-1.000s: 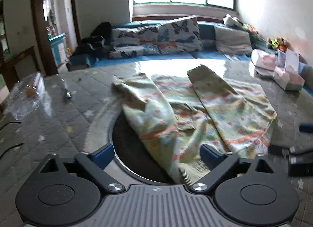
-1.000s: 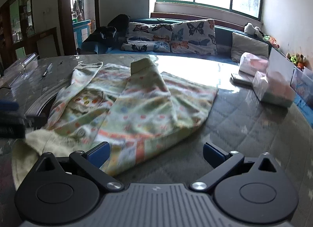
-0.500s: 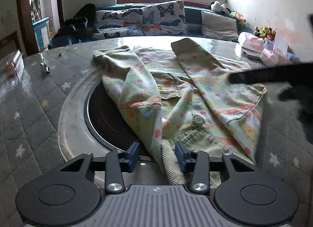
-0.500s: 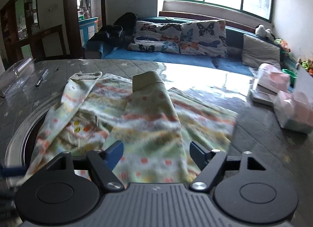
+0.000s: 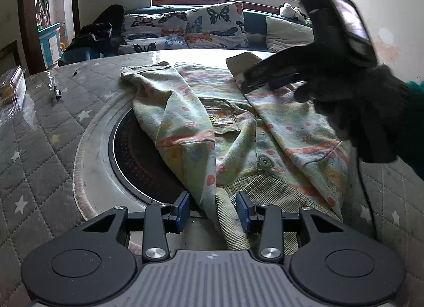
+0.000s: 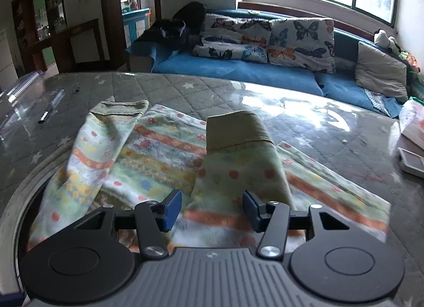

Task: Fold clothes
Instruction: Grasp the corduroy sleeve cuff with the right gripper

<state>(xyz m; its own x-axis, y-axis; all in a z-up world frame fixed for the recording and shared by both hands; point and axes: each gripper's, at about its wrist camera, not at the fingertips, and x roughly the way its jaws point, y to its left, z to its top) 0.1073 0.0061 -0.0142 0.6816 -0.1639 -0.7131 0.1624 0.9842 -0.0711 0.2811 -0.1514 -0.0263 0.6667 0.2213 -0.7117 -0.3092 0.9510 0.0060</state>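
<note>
Moved: the right gripper (image 6: 212, 207) has been carried forward over the pale floral child's jacket with olive ribbed cuffs (image 5: 238, 127); its blue pads are parted astride the right sleeve (image 6: 238, 172).
Left gripper (image 5: 213, 210): jaws narrowed about the ribbed collar edge at lower centre, contact not discernible.
Surface: grey quilted star-patterned table cover (image 5: 39, 148), with a round dark inset (image 5: 140, 158) under the jacket.
Room: blue sofa (image 6: 238, 71), butterfly cushions (image 6: 299, 42), window at top.
Obscured: a black-gloved hand (image 5: 352, 100) blocks the right side of the left wrist view.
</note>
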